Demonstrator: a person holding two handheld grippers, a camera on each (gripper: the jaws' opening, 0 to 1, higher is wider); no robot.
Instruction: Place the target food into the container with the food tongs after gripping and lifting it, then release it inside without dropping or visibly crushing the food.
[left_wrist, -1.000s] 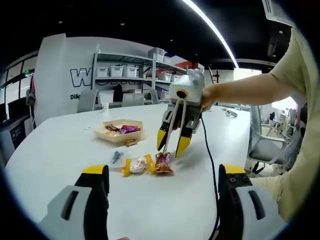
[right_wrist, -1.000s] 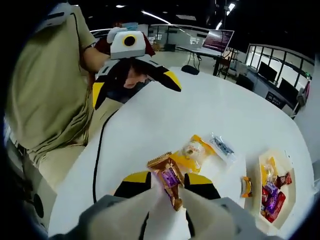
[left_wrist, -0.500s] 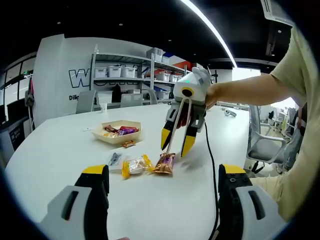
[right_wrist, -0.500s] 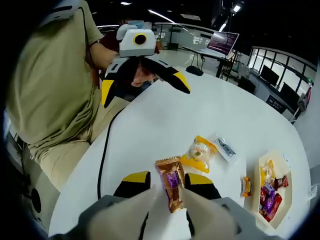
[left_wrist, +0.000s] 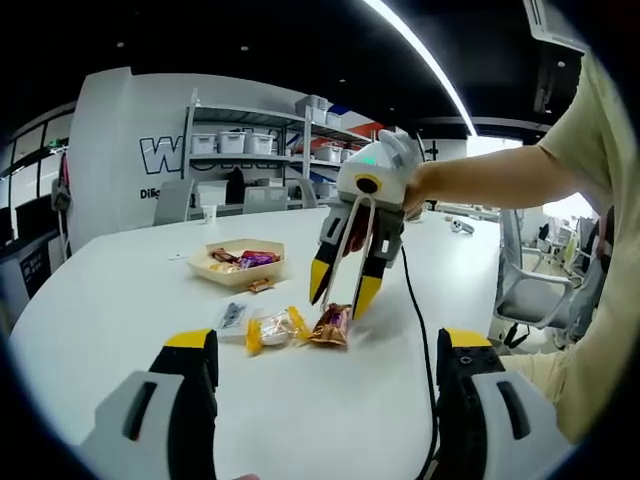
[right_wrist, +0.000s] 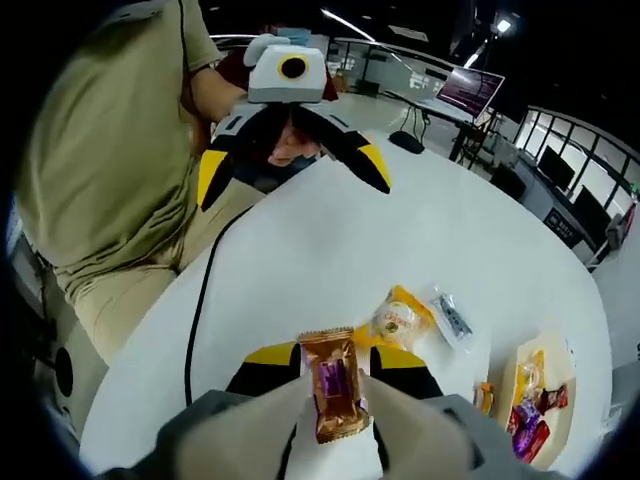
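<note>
The broad white round table (left_wrist: 120, 300) carries everything, and the shallow tan paper tray (left_wrist: 240, 266) already holding several wrapped sweets sits toward its far side, at about ten o'clock from the snack row in the left gripper view and at four o'clock in the right gripper view. The right gripper (left_wrist: 338, 290) holds pale food tongs (right_wrist: 335, 425) pressed between its yellow-tipped jaws, and the tong blades close on the brown-and-purple foil snack packet (right_wrist: 333, 385), which appears lifted just clear of the table. The left gripper (right_wrist: 290, 170) hovers apart, its jaws spread wide and empty. To carry this step well, I judge the squeeze should stay light and steady, enough to keep the slippery foil from sliding out yet not enough to crumple it, with a smooth sweep toward the tray and release only once low inside its rim. The packet's long axis runs along the tongs, twelve to six o'clock in the right gripper view, its crimped end pointing away at twelve. The yellow wrapped bun (right_wrist: 392, 320) and the small clear sachet (right_wrist: 450, 318) lie beside it.
</note>
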